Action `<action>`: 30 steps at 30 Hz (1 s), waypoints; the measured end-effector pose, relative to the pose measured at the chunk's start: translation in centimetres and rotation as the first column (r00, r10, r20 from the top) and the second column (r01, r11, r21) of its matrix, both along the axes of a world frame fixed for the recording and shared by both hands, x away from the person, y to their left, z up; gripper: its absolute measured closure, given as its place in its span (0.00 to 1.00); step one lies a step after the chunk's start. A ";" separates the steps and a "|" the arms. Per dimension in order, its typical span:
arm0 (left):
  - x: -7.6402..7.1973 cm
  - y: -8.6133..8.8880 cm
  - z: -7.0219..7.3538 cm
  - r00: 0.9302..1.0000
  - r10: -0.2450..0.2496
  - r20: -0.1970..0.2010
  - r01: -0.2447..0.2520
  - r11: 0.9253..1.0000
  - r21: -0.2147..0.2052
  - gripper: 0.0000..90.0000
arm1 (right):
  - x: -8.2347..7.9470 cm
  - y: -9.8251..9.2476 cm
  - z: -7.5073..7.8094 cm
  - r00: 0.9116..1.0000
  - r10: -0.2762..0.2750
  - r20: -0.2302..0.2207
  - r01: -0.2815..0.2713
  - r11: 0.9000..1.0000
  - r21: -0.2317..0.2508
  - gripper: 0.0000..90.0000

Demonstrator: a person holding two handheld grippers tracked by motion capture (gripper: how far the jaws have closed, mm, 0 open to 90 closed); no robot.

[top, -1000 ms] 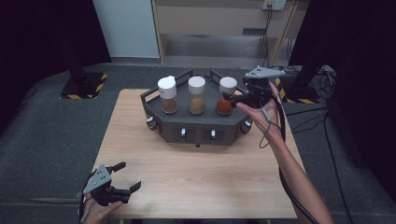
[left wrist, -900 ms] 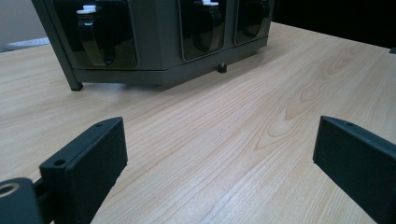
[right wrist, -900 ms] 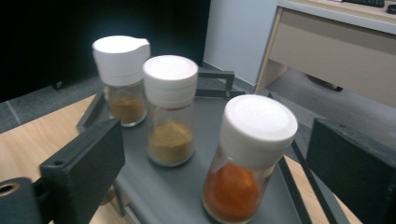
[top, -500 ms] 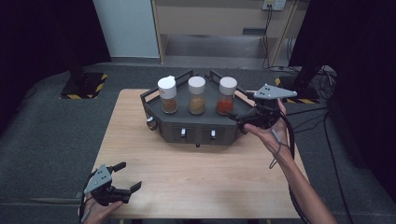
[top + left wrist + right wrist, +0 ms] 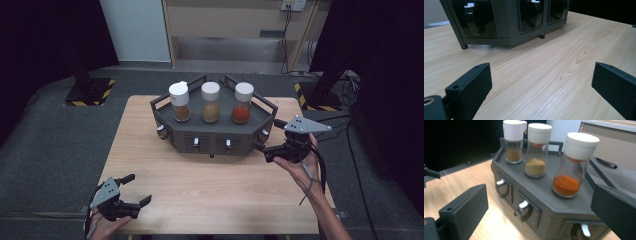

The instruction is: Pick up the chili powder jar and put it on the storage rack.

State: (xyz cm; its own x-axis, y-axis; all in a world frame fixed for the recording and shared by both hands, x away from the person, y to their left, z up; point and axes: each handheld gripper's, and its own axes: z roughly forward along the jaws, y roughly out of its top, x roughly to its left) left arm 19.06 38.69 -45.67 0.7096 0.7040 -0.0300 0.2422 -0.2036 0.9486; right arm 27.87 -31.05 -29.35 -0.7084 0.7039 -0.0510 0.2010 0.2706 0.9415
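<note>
Spice rack (image 5: 215,142) sits at 12 o'clock on the wooden tabletop (image 5: 210,195), a dark grey angled unit w/ small drawers along its front and three white-capped jars on top. Seen from the high view, the left jar (image 5: 179,101) holds brown powder, the middle jar (image 5: 210,102) tan powder, and the right jar (image 5: 242,102) orange-red powder; all three stand upright, side by side, not touching.

Right gripper (image 5: 264,146) is at abt 3 o'clock, just beside the rack's right front corner, held level in the right hand (image 5: 299,165) and aimed toward the rack. Its jaws have just been opening and now stand spread wide w/ nothing between them. In the right gripper view the orange-red jar (image 5: 574,166) is nearest, w/ the tan jar (image 5: 537,151) and the brown jar (image 5: 514,141) farther back, and drawer pulls (image 5: 523,205) show on the rack front; no pad touches jar or rack.

Left gripper (image 5: 136,191) rests at abt 7 o'clock near the tabletop's front-left corner, well apart from the rack, held by the left hand (image 5: 102,227). Jaws spread, empty; the left gripper view shows bare wood grain between them and the rack's base (image 5: 506,41) farther off.
</note>
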 end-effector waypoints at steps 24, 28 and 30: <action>0.0 0.0 0.0 1.000 0.000 -0.001 0.000 1.000 0.000 0.02 | -6.7 -2.6 -6.1 0.997 -0.068 -0.018 0.069 0.998 0.005 0.01; 0.0 0.0 0.0 1.000 0.001 0.000 -0.001 1.000 -0.002 0.02 | -7.5 -3.3 -7.6 0.997 -0.080 -0.024 0.080 0.997 0.018 0.01; 0.0 0.1 0.0 1.000 0.001 -0.001 -0.001 1.000 -0.006 0.02 | -7.9 -3.5 -8.1 0.996 -0.088 -0.027 0.089 0.996 0.016 0.01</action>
